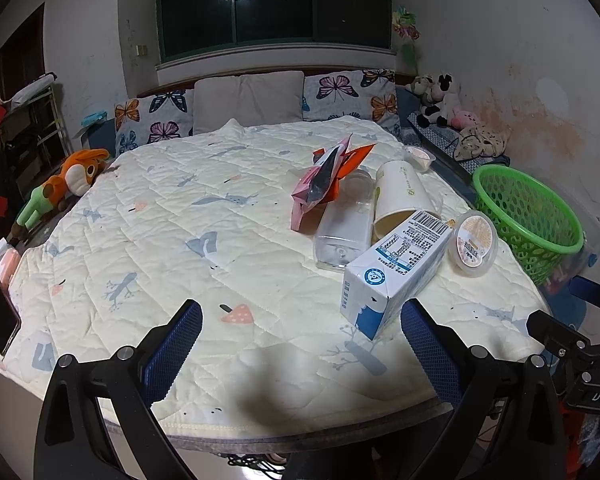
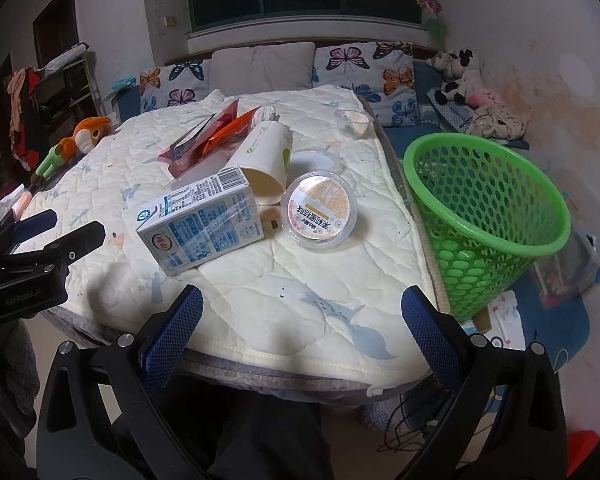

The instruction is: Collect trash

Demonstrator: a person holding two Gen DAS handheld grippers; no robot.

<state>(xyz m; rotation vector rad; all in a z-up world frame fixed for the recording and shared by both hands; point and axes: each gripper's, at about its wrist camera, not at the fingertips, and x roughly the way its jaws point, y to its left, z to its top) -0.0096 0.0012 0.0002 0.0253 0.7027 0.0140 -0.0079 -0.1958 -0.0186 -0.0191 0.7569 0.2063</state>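
- Trash lies in one cluster on the quilted table cover, right of centre in the left wrist view: a milk carton on its side, a clear plastic bottle behind it, a paper cup tipped over with its mouth toward the carton, a round lidded tub at the right, and pink and orange snack wrappers leaning on the bottle.
- A small clear cup stands apart from the cluster, higher in the frame.
- Green basket: at the right edge of the frame, beside the table. Its visible interior shows no trash.
- Left gripper: lower centre of the frame, jaws spread wide, nothing between them, short of the carton.
- Right wrist view: carton at centre left, tub just right of it, paper cup behind both, wrappers at upper left of the cluster, small cup near the far edge of the table.
- Basket fills the right side of this frame; the mesh interior in view appears empty, though the bottom is not fully visible.
- Right gripper: lower centre, jaws released and empty, over the near edge of the table.
- Judgement: collection appears not yet started. Every visible item remains on the table; all are left to be moved to the basket.
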